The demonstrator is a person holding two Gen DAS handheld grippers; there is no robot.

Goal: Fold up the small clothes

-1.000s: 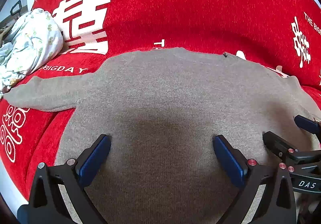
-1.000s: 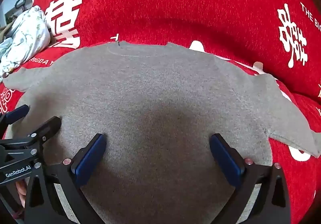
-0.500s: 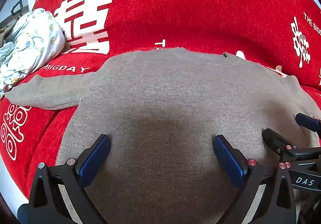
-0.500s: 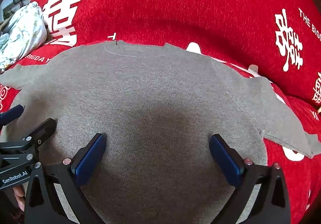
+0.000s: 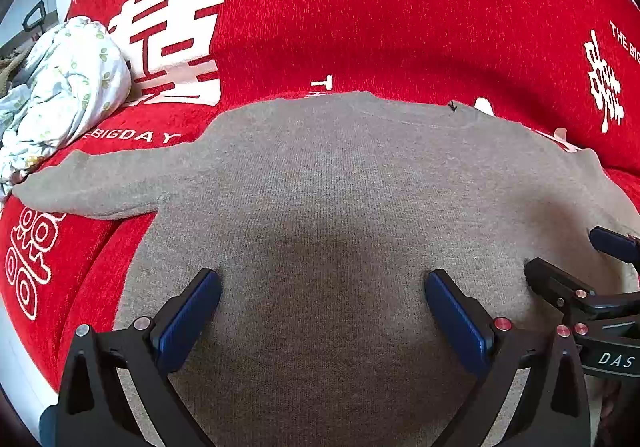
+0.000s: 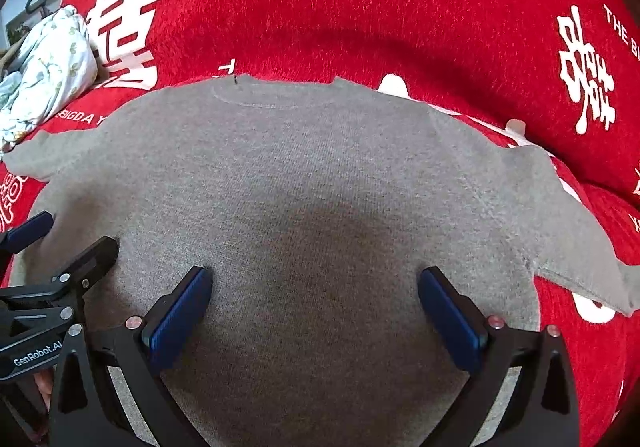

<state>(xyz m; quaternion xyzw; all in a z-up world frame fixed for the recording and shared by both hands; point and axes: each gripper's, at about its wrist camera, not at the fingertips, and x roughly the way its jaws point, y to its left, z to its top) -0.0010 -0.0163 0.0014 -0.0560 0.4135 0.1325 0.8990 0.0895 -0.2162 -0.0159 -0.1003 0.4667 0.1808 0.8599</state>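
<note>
A small grey knitted sweater [image 5: 340,187] [image 6: 312,175] lies flat on the red cover, neckline away from me, one sleeve [image 5: 92,187] stretched left and the other sleeve [image 6: 568,223] stretched right. My left gripper [image 5: 322,289] hovers open over the lower left part of its body, nothing between the blue pads. My right gripper [image 6: 314,287] hovers open over the lower right part, also holding nothing. Each gripper shows at the edge of the other's view: the right gripper [image 5: 576,267] on the right, the left gripper [image 6: 60,239] on the left.
The red plush cover [image 5: 360,7] with white lettering spreads under and behind the sweater. A crumpled white floral cloth [image 5: 60,95] [image 6: 44,71] lies at the far left, close to the left sleeve's tip. The cover's left edge [image 5: 24,351] drops off near the left gripper.
Both grippers have drifted only slightly over the sweater and stay open; the sweater has not moved.
</note>
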